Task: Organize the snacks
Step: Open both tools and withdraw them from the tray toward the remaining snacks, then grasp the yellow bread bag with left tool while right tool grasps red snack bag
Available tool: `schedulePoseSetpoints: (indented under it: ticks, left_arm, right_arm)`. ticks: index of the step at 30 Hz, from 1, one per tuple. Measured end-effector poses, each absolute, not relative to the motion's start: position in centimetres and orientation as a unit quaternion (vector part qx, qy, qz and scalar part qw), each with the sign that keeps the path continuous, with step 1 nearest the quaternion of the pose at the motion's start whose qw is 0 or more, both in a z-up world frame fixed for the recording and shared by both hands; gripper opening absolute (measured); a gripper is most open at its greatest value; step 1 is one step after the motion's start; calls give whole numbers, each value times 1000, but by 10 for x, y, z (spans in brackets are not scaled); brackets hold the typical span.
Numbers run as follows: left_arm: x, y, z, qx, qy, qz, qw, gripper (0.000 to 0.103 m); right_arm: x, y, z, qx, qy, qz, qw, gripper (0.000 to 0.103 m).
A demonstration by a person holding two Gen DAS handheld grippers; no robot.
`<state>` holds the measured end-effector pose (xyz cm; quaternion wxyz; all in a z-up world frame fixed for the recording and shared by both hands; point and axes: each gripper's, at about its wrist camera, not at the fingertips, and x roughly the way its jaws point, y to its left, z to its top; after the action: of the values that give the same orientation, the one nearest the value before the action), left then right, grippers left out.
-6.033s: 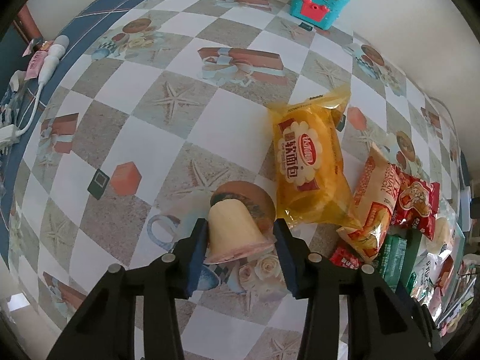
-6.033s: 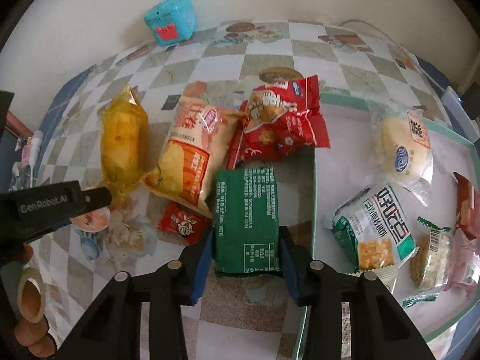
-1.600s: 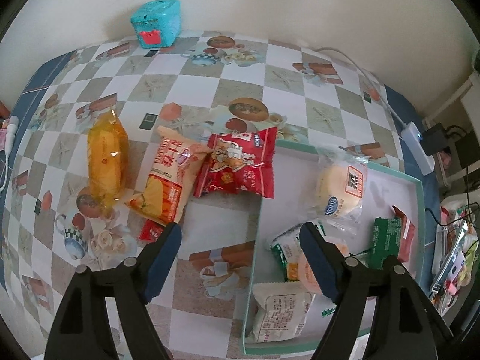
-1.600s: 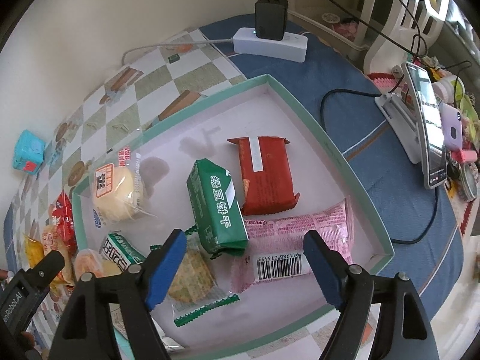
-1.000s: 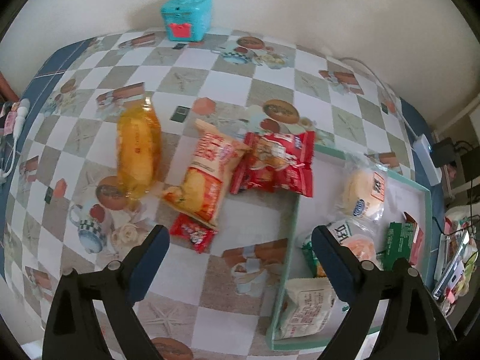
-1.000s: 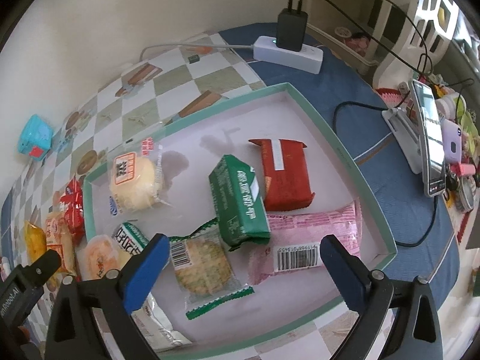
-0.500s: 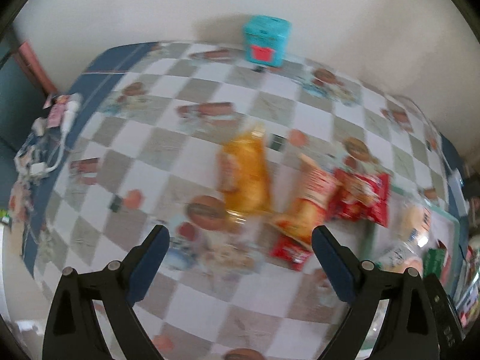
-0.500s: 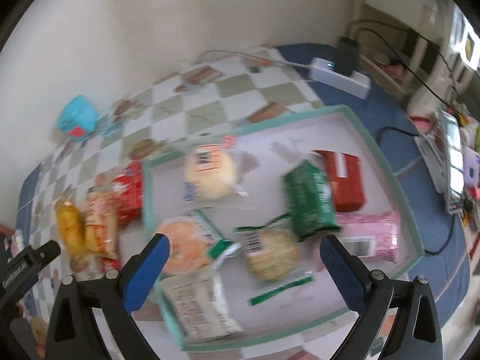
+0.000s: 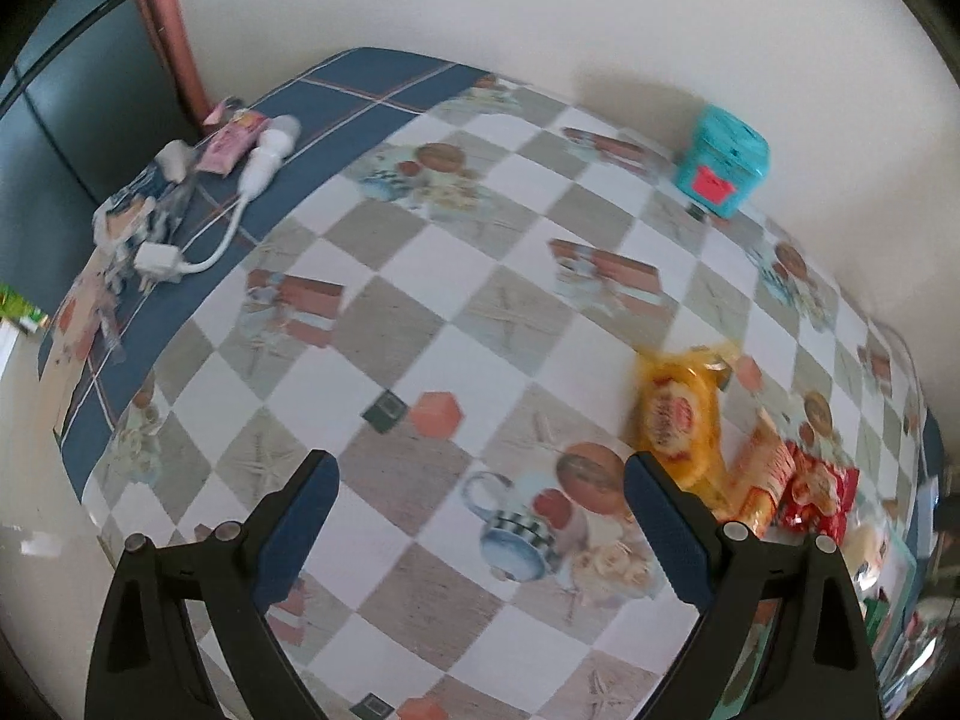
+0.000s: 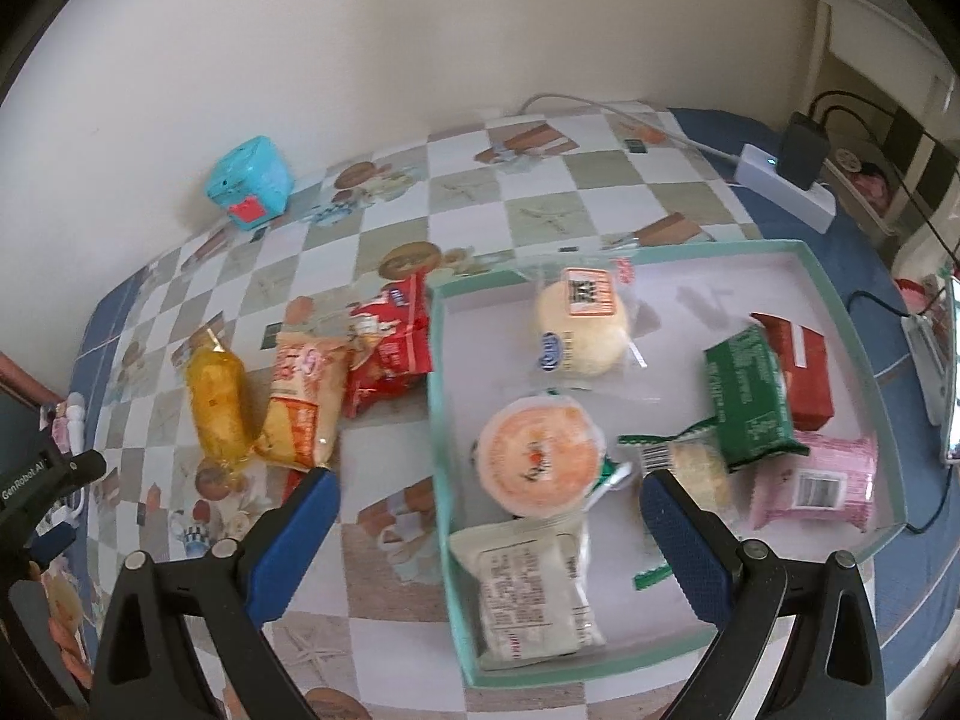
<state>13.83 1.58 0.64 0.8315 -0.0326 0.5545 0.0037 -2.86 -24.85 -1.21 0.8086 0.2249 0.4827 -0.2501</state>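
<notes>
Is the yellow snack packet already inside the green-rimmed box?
No. The yellow snack packet lies on the checkered tablecloth, well outside the box, beside two other packets.

- Left wrist cam: high, angled steeply down over the checkered patterned tablecloth (image 9: 480, 312), facing the white wall.
- Right wrist cam: same steep tilt, nearer, above the shallow teal-rimmed cardboard tray (image 10: 840, 312).
- Shared: small turquoise cube box w/ red label (image 9: 722, 161) (image 10: 249, 182), yellow plastic snack packet (image 9: 681, 420) (image 10: 217, 405).
</notes>
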Motion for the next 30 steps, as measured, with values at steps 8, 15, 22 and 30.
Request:
schedulePoseSetpoints:
  ticks: [8, 15, 22, 30]
  left_arm:
    - [147, 32, 5, -56, 555, 4, 830, 96]
    - [152, 19, 4, -46, 555, -19, 830, 96]
    - [160, -5, 3, -37, 556, -53, 829, 96]
    - [174, -29, -6, -40, 560, -92, 822, 96]
  right_arm:
    - [-12, -236, -13, 226, 480, -231, 815, 102]
    - [8, -238, -12, 236, 472, -222, 820, 102]
    - [25, -249, -10, 250, 465, -224, 819, 102]
    - [50, -253, -12, 232, 463, -220, 827, 102]
